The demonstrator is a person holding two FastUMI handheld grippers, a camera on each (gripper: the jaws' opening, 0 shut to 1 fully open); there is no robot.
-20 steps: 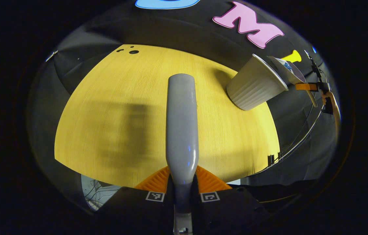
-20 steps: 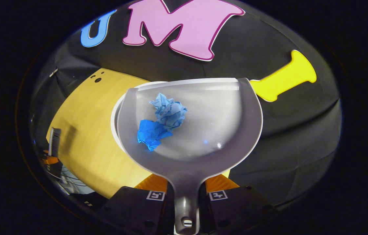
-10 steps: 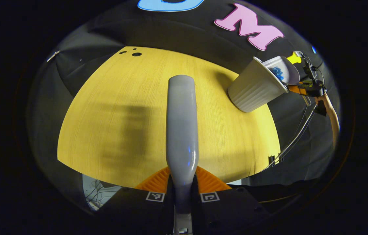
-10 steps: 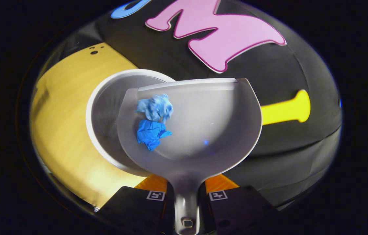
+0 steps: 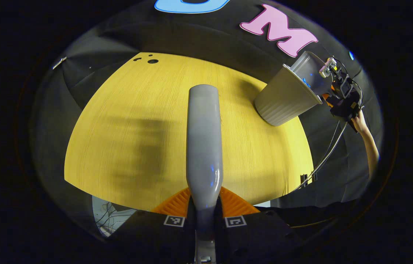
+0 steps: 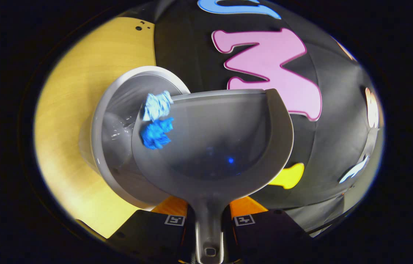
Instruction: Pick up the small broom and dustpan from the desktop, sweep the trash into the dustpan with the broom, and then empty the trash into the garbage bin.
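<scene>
Blue paper trash [image 6: 156,121], 2 wads, sits at the lip of the dustpan [image 6: 213,146] clamped in the right hand-held gripper [image 6: 209,220], tilted over the garbage bin [image 6: 118,146] near the desk [image 6: 67,110] edge; misalignment risks spillage.

Left gripper view above yellow table [image 5: 125,121], right gripper view close over bin [image 6: 118,121], both sharing these.

Glossy plastic dustpan [image 6: 224,146]; crumpled paper scraps [image 6: 157,117]; ribbed plastic bin [image 5: 283,99]; matt wood-grain desktop [image 5: 136,128].
</scene>
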